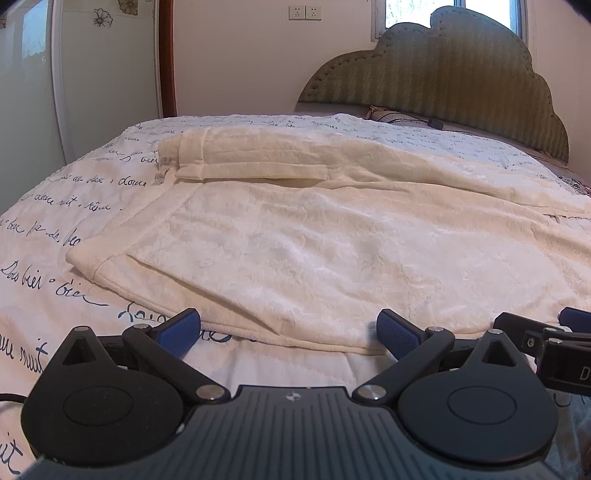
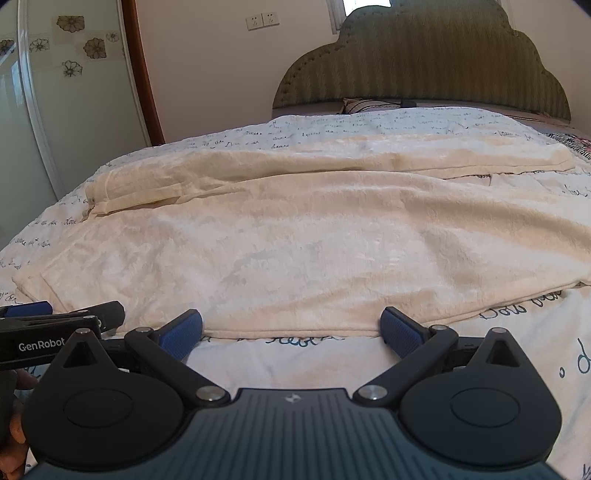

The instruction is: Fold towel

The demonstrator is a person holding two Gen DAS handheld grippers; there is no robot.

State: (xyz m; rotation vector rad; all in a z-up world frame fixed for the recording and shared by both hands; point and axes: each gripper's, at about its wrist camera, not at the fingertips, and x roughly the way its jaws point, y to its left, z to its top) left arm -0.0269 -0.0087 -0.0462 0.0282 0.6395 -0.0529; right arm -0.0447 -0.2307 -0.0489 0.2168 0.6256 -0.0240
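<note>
Towel [image 1: 314, 236]: cream, plush, large; spread on the bed's script-printed quilt [image 1: 55, 206], covering most of the near and middle part. Long axis across the bed, side to side in both wrist views; short axis toward the headboard [image 1: 443, 85]. Near hem lying flat along the quilt, just ahead of both sets of pads. Far portion bunched into a loose ridge, with one hemmed corner flap [image 1: 251, 171] turned over at far left. Near left corner [image 1: 79, 256] doubled over slightly. Not yet folded in any tidy sense; judged to be at the outset of the task.

Left gripper [image 1: 288, 332]: jaws at full spread, nothing between the blue pads [image 1: 181, 332]; pointed down toward the near hem, left of centre. Placement judged as a lead-in to pinching the hem there.

Right gripper [image 2: 291, 332]: likewise fully spread and empty, pads [image 2: 402, 332] just short of the hem, further right along the same edge. Seen also at the right border of the left wrist view; the left tool's side shows at the left border of the right wrist view, so the two sit close side by side.

Reason for the pairing, as a judgement: two holds spaced along the long edge, allowing the near hem to be carried over toward the far ridge, halving the short axis.

Surroundings: padded green headboard, wall sockets [image 1: 304, 13], a wardrobe door [image 2: 74, 92] with flower motifs at left.
</note>
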